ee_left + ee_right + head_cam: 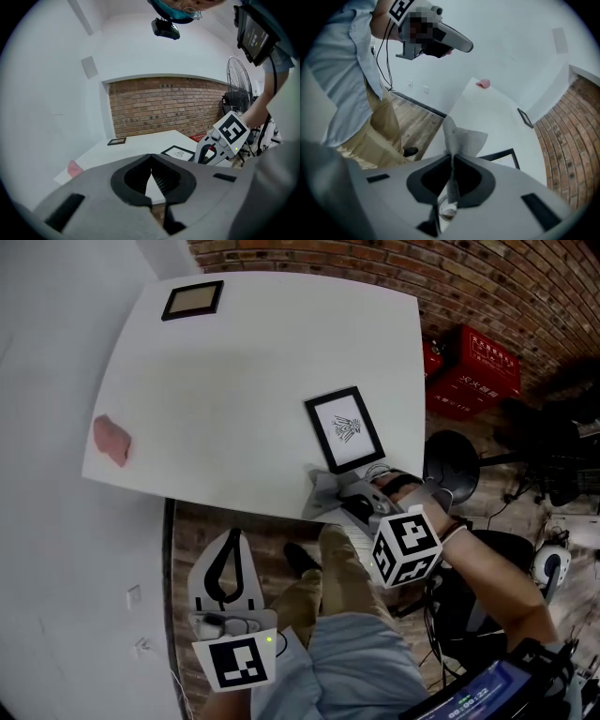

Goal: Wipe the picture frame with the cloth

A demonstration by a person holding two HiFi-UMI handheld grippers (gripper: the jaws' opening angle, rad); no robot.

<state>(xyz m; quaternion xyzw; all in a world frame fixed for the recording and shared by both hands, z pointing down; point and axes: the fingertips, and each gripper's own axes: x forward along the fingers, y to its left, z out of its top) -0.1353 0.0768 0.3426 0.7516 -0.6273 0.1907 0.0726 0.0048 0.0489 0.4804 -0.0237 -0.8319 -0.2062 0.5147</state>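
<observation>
A black picture frame [344,429] with a small drawing lies near the white table's [244,381] front right edge; it also shows as the black frame [502,154] and the framed drawing [178,152]. My right gripper [323,491] is shut on a grey cloth [459,138], which hangs over the table edge just in front of the frame. My left gripper [228,542] is shut and holds nothing, below the table's front edge over the floor. From its own camera the left gripper [151,159] shows jaws closed tip to tip.
A second, smaller frame [192,300] lies at the table's far left corner. A pink lump [112,440] sits at the left edge. Red crates [472,368], a fan and a chair stand to the right by the brick wall. My legs are under the table's front edge.
</observation>
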